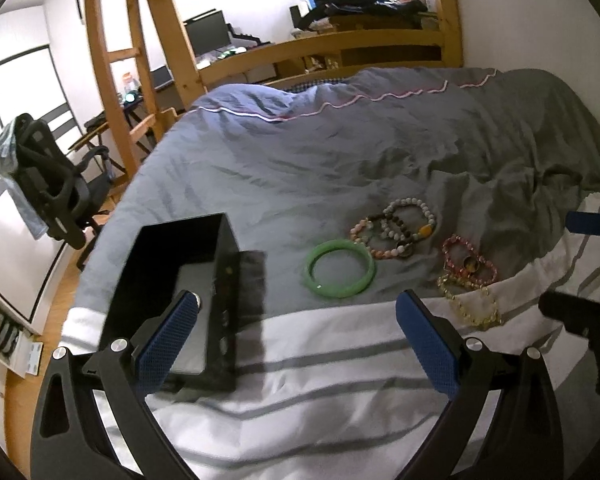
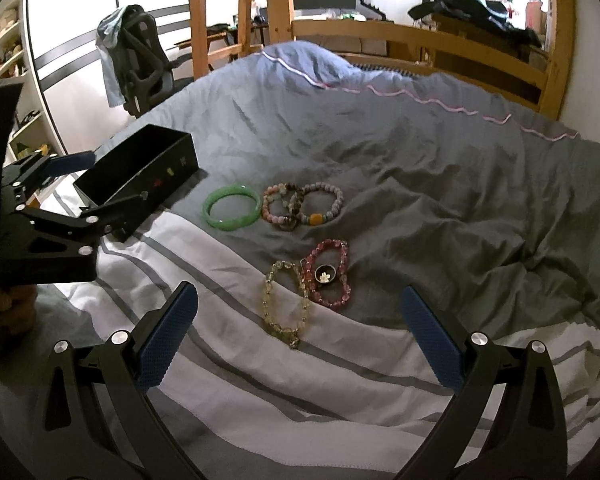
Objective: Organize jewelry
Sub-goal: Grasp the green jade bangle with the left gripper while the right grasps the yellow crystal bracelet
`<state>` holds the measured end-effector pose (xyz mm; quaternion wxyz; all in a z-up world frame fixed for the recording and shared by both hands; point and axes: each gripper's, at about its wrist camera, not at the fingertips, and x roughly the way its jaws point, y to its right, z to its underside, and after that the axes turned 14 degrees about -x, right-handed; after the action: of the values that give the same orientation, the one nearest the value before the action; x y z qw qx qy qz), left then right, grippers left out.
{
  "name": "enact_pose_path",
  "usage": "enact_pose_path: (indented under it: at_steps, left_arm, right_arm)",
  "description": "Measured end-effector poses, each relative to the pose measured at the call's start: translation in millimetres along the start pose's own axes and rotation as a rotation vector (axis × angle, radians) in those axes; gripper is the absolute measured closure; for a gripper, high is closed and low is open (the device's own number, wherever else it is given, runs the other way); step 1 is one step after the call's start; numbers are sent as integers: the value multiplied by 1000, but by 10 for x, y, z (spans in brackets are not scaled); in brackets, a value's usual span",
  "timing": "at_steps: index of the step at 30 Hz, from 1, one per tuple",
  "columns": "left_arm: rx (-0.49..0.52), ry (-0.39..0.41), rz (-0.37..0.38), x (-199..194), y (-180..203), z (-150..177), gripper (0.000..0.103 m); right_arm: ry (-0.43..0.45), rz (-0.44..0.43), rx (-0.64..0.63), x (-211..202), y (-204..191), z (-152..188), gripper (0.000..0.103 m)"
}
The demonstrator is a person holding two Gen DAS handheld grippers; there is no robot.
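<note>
The left gripper (image 1: 296, 340) hangs above the bed (image 1: 340, 152) with its two blue-padded fingers (image 1: 166, 344) spread wide and nothing between them. One pad sits in front of the black box (image 1: 188, 280), which lies open near the bed's left edge, on the line where the grey cover meets the white striped sheet (image 1: 320, 360); whether that finger touches the box cannot be told. A pale flat insert shows inside the box.

The right gripper (image 2: 296, 336) also stands wide open and empty, held over the white striped sheet (image 2: 300, 380) near the front edge of the bed (image 2: 420, 160). Neither pad touches any bracelet.

The jewelry lies on the bed, between the box and the rumpled grey cover. A green bangle (image 2: 231, 208) rests just right of the black box (image 2: 140, 176), apart from it. Beside the bangle, a pink bead bracelet (image 2: 277, 206), a dark bead bracelet (image 2: 296, 200) and a pale grey bead bracelet (image 2: 324, 204) with an orange bead overlap in a small cluster. Nearer the front edge, a red bead bracelet (image 2: 328, 272) lies with a small round charm inside its loop, and a yellow bead bracelet (image 2: 286, 304) lies just beside it, across the border between the grey cover and the white sheet, between the right gripper's open fingers (image 2: 432, 336) in that camera's view.

From the right camera the left gripper (image 2: 100, 188) appears at the bed's left edge, its fingers on either side of the box's near end.
</note>
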<state>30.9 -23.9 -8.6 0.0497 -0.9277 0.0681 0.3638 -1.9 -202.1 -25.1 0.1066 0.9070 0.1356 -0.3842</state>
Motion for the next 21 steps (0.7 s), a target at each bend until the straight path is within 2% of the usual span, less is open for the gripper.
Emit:
enact_pose_path:
  at_steps: [6,10,15,17,19,21]
  left_arm:
    - [27,-55,25,363,168,-70,8]
    - [54,-106,22,700,271,-107,15]
    - [80,-180,10,1141,379,-76,28]
    - [80,-215,10,1285,405,-54,36]
    - [80,-231,0,1378,406,-26,36]
    - [79,-229,13,1381,405,-30,43]
  right_arm:
    - [-46,-9,-21,221,57,-63,7]
    - [-119,-18,-52,445,69,-102,23]
    - [-216,-36,-55,800,123,-88,33]
    - [-265,-47,-53,948,143,-44,41]
    - [-308,-59,-38,1068,167,17,56]
    - [-309,-65,-36,1097,176,36,68]
